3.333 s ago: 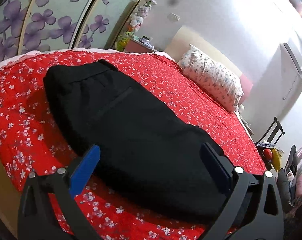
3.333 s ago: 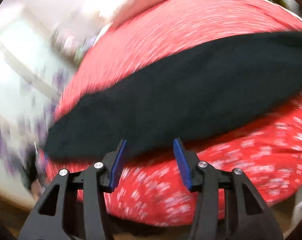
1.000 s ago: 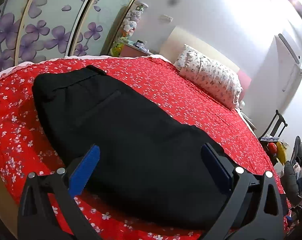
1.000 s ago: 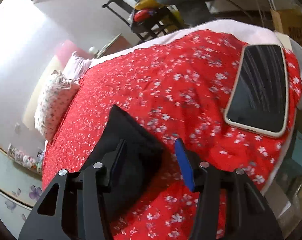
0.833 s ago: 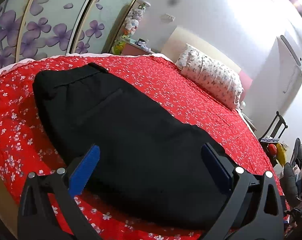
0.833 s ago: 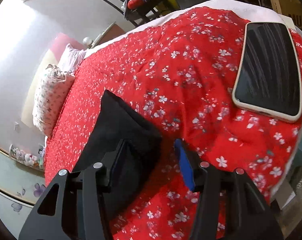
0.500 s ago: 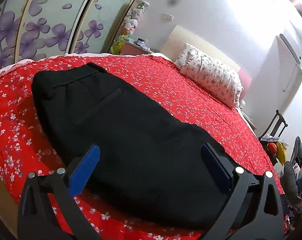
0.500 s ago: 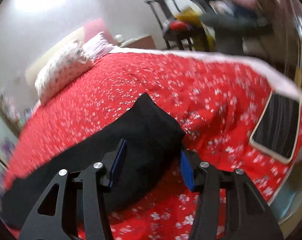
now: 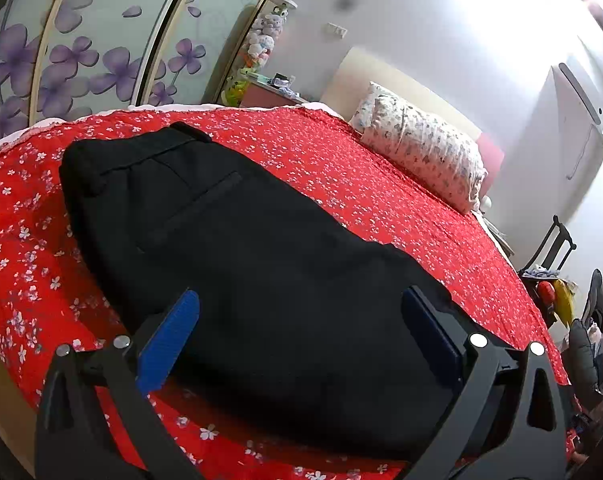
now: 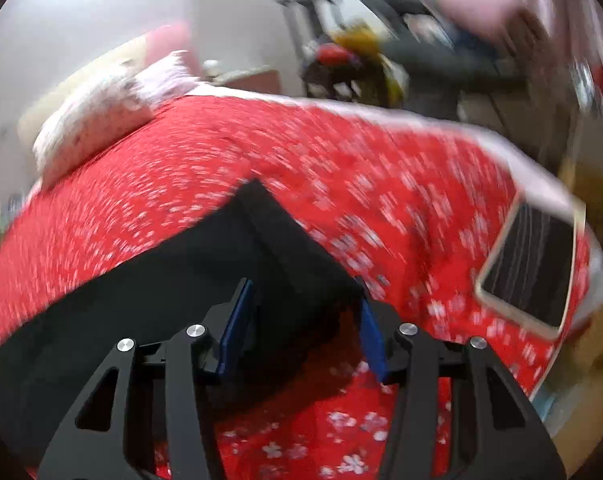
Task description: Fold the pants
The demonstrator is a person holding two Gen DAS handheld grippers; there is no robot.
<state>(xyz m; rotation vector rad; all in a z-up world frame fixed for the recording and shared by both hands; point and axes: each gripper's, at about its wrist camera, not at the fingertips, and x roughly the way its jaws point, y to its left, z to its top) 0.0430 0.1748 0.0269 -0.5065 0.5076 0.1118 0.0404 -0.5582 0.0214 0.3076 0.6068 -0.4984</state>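
Bed: a red quilt (image 9: 381, 184) with small white flowers covers the whole top; its near edge runs under both grippers.
Pants: black pants (image 9: 261, 264) lie flat and lengthwise on the quilt, close to the near edge. The waistband sits toward the near-left corner by the wardrobe; in the right wrist view the leg end (image 10: 277, 236) forms a squared corner pointing toward the middle of the quilt.
Wardrobe: sliding doors (image 9: 101, 52) with purple flowers stand just beyond the left edge of the bed.
Pillow: a floral pillow (image 9: 421, 148) lies along the head edge, well apart from the pants, with a pink cushion behind it.
Chair: a dark chair (image 10: 341, 64) piled with clothes and bright items stands past the far-right corner; blurred in the right wrist view.
Phone: a dark-screened phone (image 10: 529, 268) in a pale case rests at the right edge of the quilt, near the leg end but not touching it.
Left gripper: left gripper (image 9: 301, 320) hovers over the middle of the pants, its 2 blue pads spread wide with nothing clamped.
Right gripper: right gripper (image 10: 301, 320) is at the leg end, jaws parted about halfway, the cloth's corner lying between the 2 pads; the pads do not appear to press on it. The view is motion-blurred.
In the way: nothing lies on the pants; only the phone shares the right end.
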